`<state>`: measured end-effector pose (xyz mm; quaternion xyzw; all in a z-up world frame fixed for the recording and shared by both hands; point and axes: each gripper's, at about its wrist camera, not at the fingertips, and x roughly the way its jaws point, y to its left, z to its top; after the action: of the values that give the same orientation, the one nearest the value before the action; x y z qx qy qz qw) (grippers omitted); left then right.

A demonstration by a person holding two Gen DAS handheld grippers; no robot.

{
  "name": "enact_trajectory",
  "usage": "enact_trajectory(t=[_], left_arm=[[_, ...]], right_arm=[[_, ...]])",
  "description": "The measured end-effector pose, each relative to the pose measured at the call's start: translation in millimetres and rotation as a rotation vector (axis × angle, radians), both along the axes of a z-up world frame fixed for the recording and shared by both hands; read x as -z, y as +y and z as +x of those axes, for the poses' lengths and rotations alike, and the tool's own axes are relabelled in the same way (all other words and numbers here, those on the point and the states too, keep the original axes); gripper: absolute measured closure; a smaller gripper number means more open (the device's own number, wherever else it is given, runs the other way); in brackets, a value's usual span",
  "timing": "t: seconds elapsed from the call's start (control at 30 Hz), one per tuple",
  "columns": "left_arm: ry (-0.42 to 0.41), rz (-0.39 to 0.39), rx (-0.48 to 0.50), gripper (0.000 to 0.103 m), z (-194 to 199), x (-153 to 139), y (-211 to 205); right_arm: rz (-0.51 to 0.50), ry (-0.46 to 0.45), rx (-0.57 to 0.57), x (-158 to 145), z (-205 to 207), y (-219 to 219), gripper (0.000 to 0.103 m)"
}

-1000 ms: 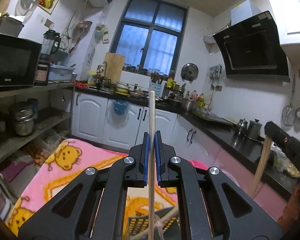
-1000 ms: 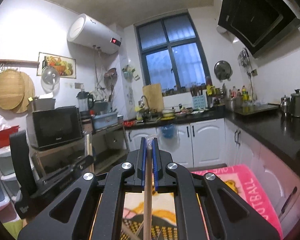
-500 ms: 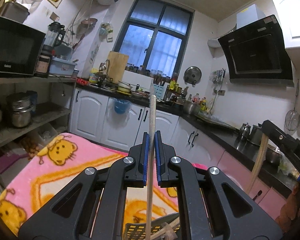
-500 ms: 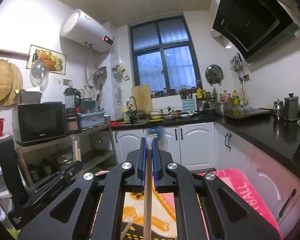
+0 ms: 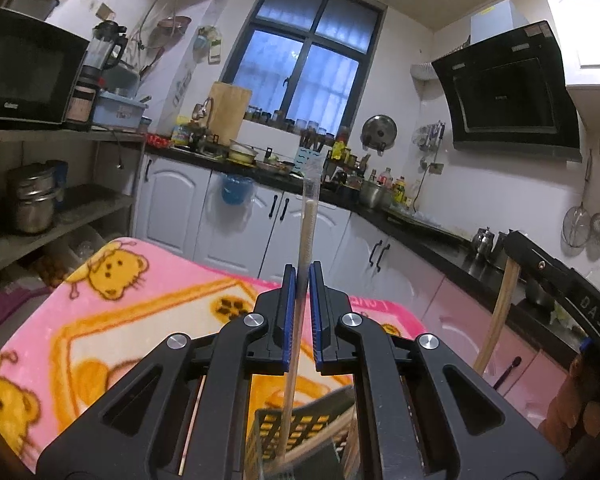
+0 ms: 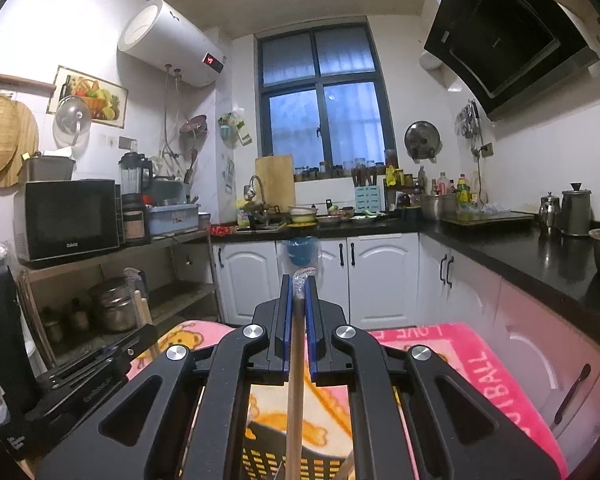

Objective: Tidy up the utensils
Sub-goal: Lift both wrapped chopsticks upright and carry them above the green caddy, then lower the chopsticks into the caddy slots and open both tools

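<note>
Each gripper clamps one wrapped chopstick near its upper end, with the long axis standing near upright. The left gripper [image 5: 303,280] has its jaws narrowed onto the left chopstick [image 5: 306,224], whose clear wrapper tip rises above the jaws while the shaft runs down between the gripper arms. The right gripper [image 6: 299,292] has its jaws narrowed onto the right chopstick [image 6: 294,392] in the same way.

The perforated holder [image 5: 300,432] stands directly below both sets of jaws on the pink blanket [image 5: 112,320] that covers the tabletop. The lower ends of both chopsticks point into or just over its mouth; whether they touch the bottom cannot be told.

Judgement: the coming move is straight down along each chopstick's axis, then release. Neither hand is clearly nearer.
</note>
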<state>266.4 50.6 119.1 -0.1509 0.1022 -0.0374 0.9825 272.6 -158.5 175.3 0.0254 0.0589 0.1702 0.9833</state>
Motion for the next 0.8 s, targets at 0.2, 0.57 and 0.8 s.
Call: enact_trajectory(t=[0.2,0.57,0.8], left_arm=[[0.027,0.005,0.033,0.1,-10,7,0],[0.11,-0.011,0.086,0.093,-16,28,2],[0.146,-0.014,0.084,0.084,-28,37,2]], right_arm=[[0.019,0.021,0.006,3,-6,-11,0.094],[0.067,0.07,0.031,16,-21,-42,0.088],[0.061,0.178,0.027,26,-32,-59,0.078]])
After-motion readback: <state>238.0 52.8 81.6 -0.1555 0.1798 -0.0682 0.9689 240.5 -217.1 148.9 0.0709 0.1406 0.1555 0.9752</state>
